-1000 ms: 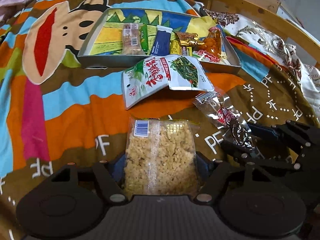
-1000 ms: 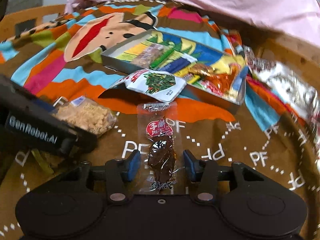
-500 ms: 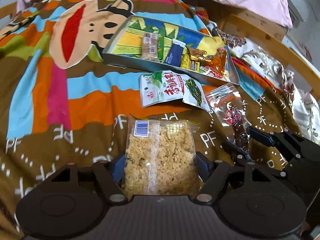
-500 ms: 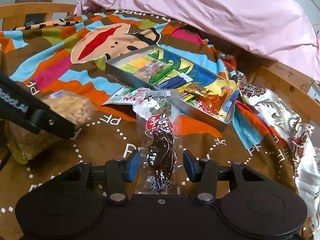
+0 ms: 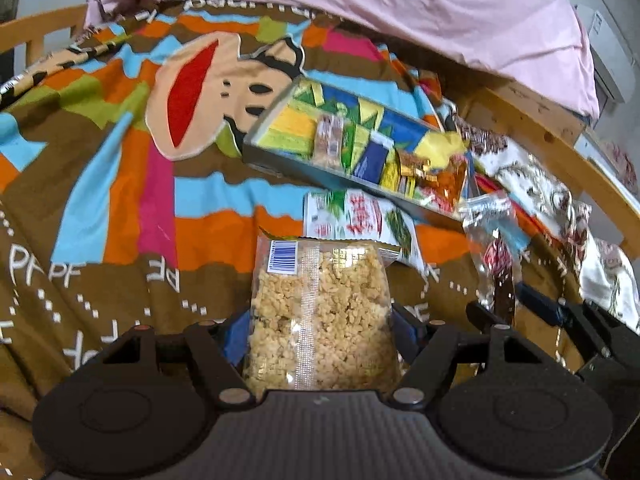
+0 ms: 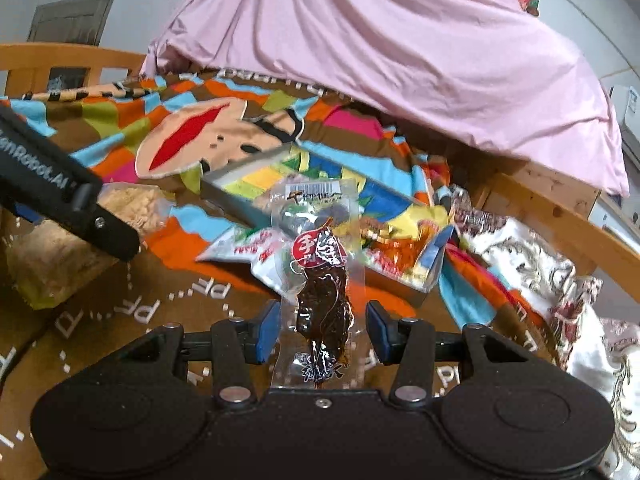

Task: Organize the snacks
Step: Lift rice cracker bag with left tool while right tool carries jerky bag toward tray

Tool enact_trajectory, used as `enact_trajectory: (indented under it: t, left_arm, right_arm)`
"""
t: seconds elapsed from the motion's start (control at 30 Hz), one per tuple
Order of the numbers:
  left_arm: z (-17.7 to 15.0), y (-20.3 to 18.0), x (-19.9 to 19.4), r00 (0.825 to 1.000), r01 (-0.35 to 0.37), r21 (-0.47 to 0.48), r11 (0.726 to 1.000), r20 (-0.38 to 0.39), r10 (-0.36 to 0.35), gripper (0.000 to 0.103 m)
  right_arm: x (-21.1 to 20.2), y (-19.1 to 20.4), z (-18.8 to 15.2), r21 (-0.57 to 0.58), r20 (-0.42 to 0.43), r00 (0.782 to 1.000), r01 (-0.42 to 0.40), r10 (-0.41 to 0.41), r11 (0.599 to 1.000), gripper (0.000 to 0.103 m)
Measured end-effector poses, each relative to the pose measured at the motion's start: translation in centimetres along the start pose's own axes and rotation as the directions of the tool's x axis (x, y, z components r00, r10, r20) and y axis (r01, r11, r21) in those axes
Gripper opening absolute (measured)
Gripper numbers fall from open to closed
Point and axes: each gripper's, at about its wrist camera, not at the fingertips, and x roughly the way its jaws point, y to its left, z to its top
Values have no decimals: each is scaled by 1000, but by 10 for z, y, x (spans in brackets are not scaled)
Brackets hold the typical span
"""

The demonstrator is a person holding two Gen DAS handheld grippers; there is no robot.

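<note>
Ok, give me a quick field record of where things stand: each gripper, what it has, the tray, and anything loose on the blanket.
left gripper: shut on the crumbly snack bag, held off the blanket
right gripper: shut on the dark jerky packet, lifted, upright between the blue pads
tray: on the blanket, already holds several small snacks, mostly toward its right end
loose item: green-and-white snack pouch lying flat just in front of the tray
surface: colourful cartoon blanket
background: pink sheet

Clear packet of crumbly beige snack (image 5: 320, 312): lower end hidden behind gripper body; print on shallow grey tray's (image 5: 280, 162) wrappers too blurred to read.
</note>
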Motion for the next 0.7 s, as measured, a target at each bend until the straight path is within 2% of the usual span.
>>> enact_trajectory:
  t: [0.23,0.43,0.6,0.7]
  left_arm:
    - [29,-18,6,998,3,-4,1000,63,-3,74]
    - [71,-44,29,990,23,11,1000,135,-24,74]
    - [106,-70,51,968,6,36,999,251,-15,74]
    - [123,-83,72,957,1,45,999,291,-15,74]
  right_arm:
    - [8,-21,24,47,84,996,14,-17,999,49]
    - [40,-61,54,113,162,985,37,-55,993,49]
    - [87,-99,79,172,195,978,43,-77,984,49]
    - [112,-114,89,206,223,972,24,-71,978,49]
